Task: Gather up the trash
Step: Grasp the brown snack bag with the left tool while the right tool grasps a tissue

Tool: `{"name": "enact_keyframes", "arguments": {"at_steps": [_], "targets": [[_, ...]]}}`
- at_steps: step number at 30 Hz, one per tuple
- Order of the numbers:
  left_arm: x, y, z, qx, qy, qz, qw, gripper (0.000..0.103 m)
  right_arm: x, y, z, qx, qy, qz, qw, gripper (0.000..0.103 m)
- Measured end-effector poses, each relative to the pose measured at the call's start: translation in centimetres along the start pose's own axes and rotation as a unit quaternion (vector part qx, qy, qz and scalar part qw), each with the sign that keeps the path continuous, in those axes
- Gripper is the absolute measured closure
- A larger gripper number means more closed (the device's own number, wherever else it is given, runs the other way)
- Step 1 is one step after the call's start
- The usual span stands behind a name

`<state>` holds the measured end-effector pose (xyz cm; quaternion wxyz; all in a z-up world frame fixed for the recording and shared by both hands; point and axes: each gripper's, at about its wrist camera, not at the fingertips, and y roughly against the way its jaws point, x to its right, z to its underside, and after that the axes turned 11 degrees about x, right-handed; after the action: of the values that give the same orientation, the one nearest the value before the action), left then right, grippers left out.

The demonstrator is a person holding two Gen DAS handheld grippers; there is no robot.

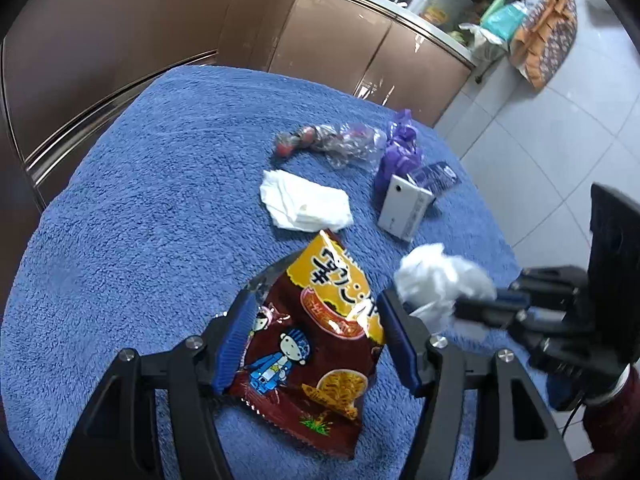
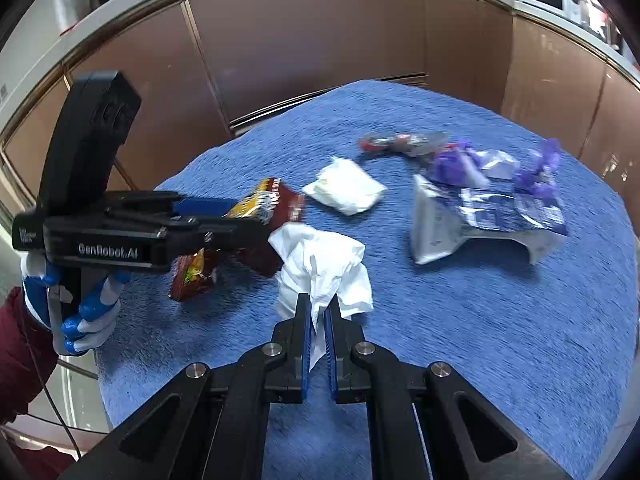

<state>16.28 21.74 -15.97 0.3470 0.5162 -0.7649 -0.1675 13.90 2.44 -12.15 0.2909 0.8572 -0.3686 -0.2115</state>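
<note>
- Pinching the crumpled white tissue (image 2: pixel 322 268) with my right tool (image 2: pixel 319 322): its blue pads are clenched on a fold of the paper, and the rest of the tissue bunches up just ahead of the fingertips on the blue towel (image 2: pixel 460 320) that covers the worktop.
- From the left wrist view I see that same tissue (image 1: pixel 440 280) just right of my left tool (image 1: pixel 316 344), with the right tool (image 1: pixel 472 312) reaching in from the right edge.
- My left tool is released: its jaws stand wide on either side of the brown and yellow snack bag (image 1: pixel 316 344), which lies flat on the towel (image 1: pixel 140 200). The left pad is at the bag's edge; I cannot tell whether the right pad touches it.
- In the right wrist view the left tool (image 2: pixel 248 224) lies over the snack bag (image 2: pixel 276 200), held by a hand in a blue and white glove (image 2: pixel 80 312) with a dark red sleeve (image 2: pixel 20 344).
- Beyond the bag lies a folded white napkin (image 1: pixel 304 200); to its right, a small white box (image 1: pixel 404 212) touching a purple bag (image 1: pixel 400 152).
- A clear wrapper with red print (image 1: pixel 328 142) lies farthest back, next to the purple bag.
- Brown cabinets (image 1: pixel 120 40) stand behind the worktop.
</note>
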Motion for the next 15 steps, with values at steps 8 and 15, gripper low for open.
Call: {"name": "enact_keyframes", "arguments": {"at_steps": [8,15], "targets": [[0.7,-0.2,0.4,-0.007,-0.02,-0.022,0.9995,0.042,2.3,2.5,0.7,0.019,-0.032,0.021,0.999,0.096],[1.0,-0.5,0.3,-0.01,-0.023,-0.029,0.9993,0.064,3.3,4.5,1.2,0.033,-0.049,0.033,0.998,0.096]]}}
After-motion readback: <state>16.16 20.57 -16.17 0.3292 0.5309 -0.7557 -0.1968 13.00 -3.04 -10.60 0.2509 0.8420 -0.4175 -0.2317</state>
